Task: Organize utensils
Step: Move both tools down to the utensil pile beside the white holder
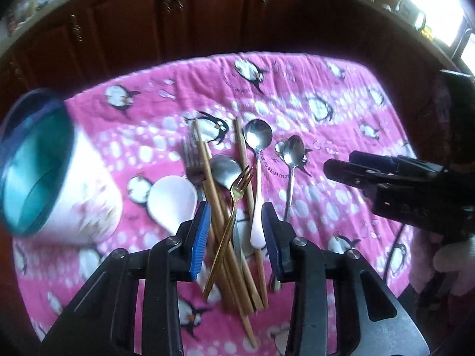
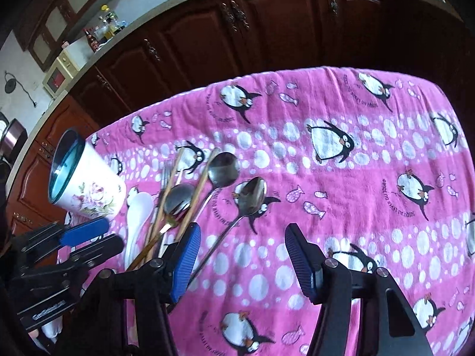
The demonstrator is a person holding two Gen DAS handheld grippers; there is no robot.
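A pile of utensils lies on the pink penguin cloth (image 1: 297, 95): wooden chopsticks (image 1: 207, 166), a gold fork (image 1: 237, 195), a dark fork (image 1: 191, 163), a white ceramic spoon (image 1: 172, 198), a white-handled steel spoon (image 1: 257, 139) and two more steel spoons (image 1: 292, 151). A white floral cup with a teal inside (image 1: 56, 172) stands to the left. My left gripper (image 1: 236, 225) is open above the pile, jaws either side of the chopsticks and gold fork. My right gripper (image 2: 242, 255) is open and empty, right of the pile (image 2: 178, 204); the cup shows here too (image 2: 86, 184).
Dark wooden cabinets (image 2: 237, 29) run behind the table under a countertop with bottles and a microwave (image 2: 59, 71). The cloth's right half (image 2: 371, 192) holds no objects. The right gripper shows at the right edge of the left wrist view (image 1: 341, 166).
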